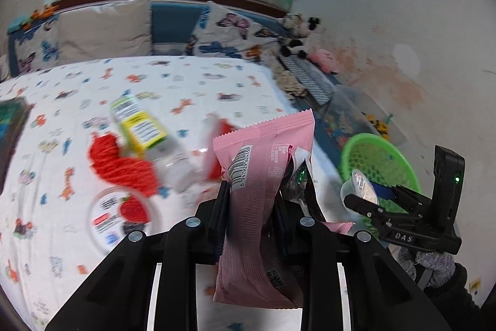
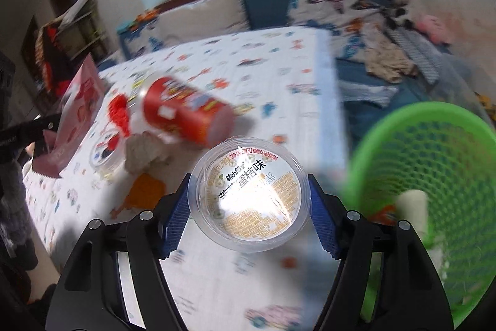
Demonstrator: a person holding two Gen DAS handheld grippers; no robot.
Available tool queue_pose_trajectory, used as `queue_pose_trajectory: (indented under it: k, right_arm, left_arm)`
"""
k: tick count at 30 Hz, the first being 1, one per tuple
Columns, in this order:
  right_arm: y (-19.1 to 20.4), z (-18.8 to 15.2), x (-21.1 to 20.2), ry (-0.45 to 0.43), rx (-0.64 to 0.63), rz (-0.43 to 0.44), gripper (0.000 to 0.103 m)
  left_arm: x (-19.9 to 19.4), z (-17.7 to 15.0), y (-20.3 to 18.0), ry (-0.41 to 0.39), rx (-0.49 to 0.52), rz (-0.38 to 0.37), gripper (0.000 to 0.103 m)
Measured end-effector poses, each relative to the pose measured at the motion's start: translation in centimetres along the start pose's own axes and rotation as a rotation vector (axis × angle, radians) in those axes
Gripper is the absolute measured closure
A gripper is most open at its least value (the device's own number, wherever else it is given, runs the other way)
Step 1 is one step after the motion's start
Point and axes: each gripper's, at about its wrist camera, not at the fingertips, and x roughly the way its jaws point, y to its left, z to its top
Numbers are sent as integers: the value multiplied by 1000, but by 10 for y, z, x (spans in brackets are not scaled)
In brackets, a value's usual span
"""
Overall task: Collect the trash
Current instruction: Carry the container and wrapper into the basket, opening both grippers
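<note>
My left gripper (image 1: 251, 200) is clenched on a pink wrapper (image 1: 263, 176), right gripper (image 2: 248, 207) grips a clear cup (image 2: 249, 196); rushing toward the green basket (image 2: 434, 176), either might slip out.

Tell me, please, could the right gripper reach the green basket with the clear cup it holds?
Probably yes: the right gripper, holding the clear cup, sits beside the green basket, with nothing visible between them.
</note>
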Motion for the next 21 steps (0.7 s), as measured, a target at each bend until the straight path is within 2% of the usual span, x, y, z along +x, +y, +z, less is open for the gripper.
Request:
queue_pose_trajectory:
  k: [6, 10, 16, 21]
  right_arm:
    - [-50, -12, -23, -13, 114, -129, 32]
    - [-81, -26, -32, -15, 190, -181, 31]
    - [-118, -46, -43, -18, 281, -219, 28]
    - [-132, -56, -57, -39, 307, -232, 27]
  left_arm:
    - [12, 11, -44, 11, 66, -72, 78]
    - [28, 18, -74, 42, 107, -121, 78]
    - [52, 25, -121, 77, 178, -175, 78]
    - [72, 26, -158, 105, 235, -206, 78]
